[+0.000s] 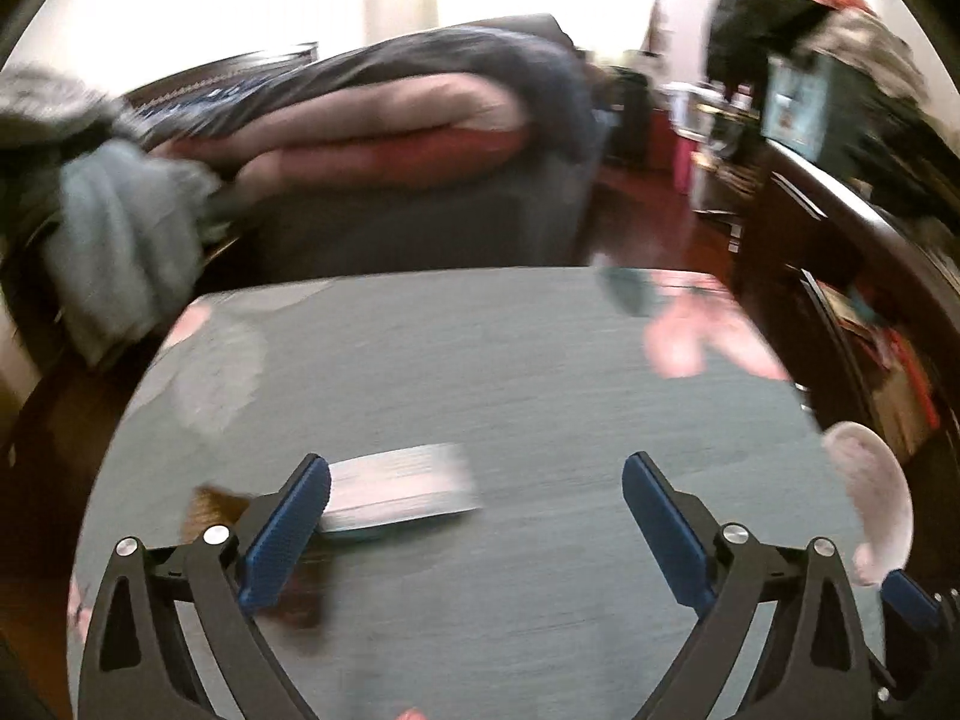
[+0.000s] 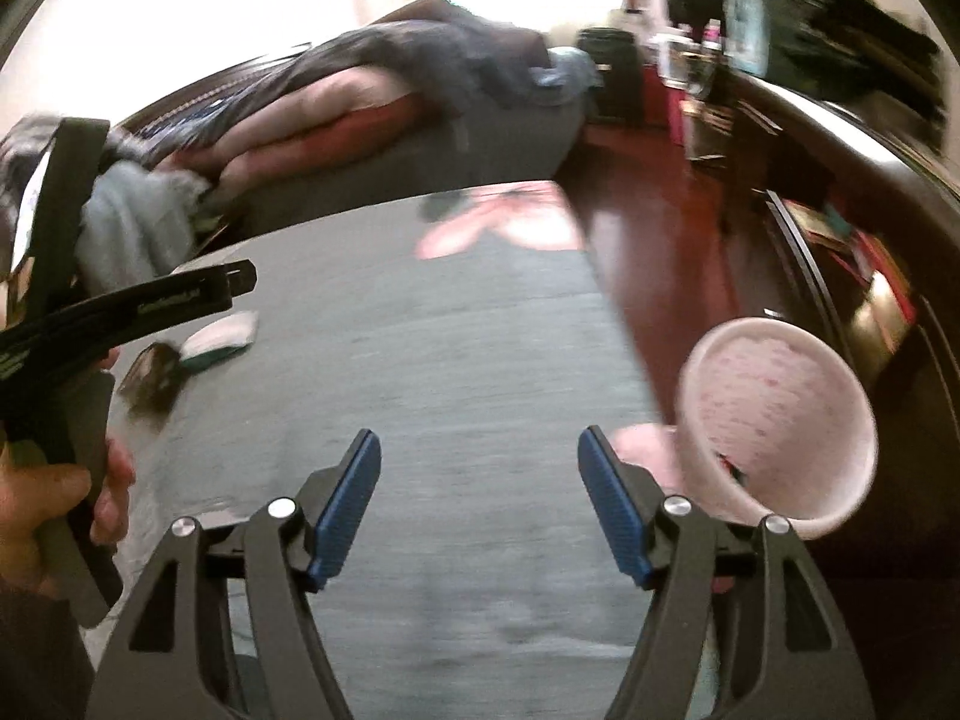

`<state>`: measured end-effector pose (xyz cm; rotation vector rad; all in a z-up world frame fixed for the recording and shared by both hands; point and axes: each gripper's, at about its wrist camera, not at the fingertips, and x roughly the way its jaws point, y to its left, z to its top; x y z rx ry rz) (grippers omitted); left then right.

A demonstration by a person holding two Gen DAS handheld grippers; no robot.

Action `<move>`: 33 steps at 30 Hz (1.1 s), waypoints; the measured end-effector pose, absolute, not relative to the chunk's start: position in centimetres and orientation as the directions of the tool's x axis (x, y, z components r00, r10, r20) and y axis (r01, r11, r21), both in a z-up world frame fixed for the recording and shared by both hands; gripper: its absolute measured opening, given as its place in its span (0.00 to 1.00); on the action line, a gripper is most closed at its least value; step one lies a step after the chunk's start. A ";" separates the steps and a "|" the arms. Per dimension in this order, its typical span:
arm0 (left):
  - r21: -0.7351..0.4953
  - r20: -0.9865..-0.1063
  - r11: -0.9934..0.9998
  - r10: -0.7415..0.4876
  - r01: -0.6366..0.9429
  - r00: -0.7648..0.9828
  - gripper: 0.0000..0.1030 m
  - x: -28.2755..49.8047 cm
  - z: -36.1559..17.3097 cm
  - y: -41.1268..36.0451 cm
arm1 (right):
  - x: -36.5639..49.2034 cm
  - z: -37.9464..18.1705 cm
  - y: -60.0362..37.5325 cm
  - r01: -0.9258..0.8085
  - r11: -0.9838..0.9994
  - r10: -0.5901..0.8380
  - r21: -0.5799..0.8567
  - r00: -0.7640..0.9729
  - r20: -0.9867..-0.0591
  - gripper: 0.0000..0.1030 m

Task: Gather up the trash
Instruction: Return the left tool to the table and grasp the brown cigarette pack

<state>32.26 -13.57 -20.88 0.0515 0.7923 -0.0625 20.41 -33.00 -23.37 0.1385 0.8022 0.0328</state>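
Both views are motion-blurred. In the left wrist view my left gripper is open and empty over a grey table. A flat white and teal packet lies just beyond its left finger, with a brown wrapper to the left of it. A pink cup lies on its side at the table's right edge. In the right wrist view my right gripper is open and empty, with the pink cup just right of its right finger, mouth toward the camera. The packet and brown wrapper lie far left.
Pink scraps lie at the table's far right corner, also in the right wrist view. A sofa piled with blankets stands behind the table. Dark shelving runs along the right. The left gripper's handle and a hand fill the right wrist view's left edge.
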 end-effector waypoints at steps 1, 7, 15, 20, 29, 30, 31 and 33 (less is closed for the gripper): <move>0.010 -0.722 0.998 -0.037 0.065 0.691 0.96 32.3 -21.1 -12.2 | 20.5 -23.3 -31.9 0.003 0.992 0.090 0.128 0.692 -0.716 0.67; -0.026 -0.766 0.998 -0.057 0.058 0.640 0.96 32.6 -22.8 -6.7 | 21.2 -22.7 -27.2 -0.086 0.992 0.129 0.096 0.680 -0.722 0.68; 0.024 -0.789 0.993 -0.053 0.117 0.612 0.96 33.0 -25.0 -5.0 | 22.7 -22.8 -22.8 -0.144 0.989 0.124 0.036 0.662 -0.739 0.71; 0.115 -0.776 0.982 -0.006 0.150 0.630 0.96 33.0 -25.6 -5.5 | 23.7 -22.4 -22.1 -0.138 0.990 0.120 0.036 0.664 -0.738 0.72; 0.059 -0.793 0.992 -0.023 0.114 0.608 0.96 34.1 -26.2 -3.0 | 24.7 -21.8 -21.7 -0.122 0.992 0.104 0.028 0.675 -0.731 0.73; 0.059 -0.796 0.992 -0.023 0.114 0.605 0.96 34.1 -26.4 -3.0 | 24.9 -21.8 -21.8 -0.120 0.992 0.104 0.031 0.674 -0.731 0.73; 0.056 -0.800 0.992 -0.024 0.115 0.600 0.96 34.1 -26.7 -3.0 | 25.0 -21.8 -21.8 -0.120 0.992 0.107 0.035 0.672 -0.733 0.73; 0.035 -0.798 0.993 -0.040 0.113 0.601 0.95 34.1 -26.7 -2.8 | 25.1 -21.8 -21.7 -0.121 0.992 0.112 0.042 0.668 -0.735 0.73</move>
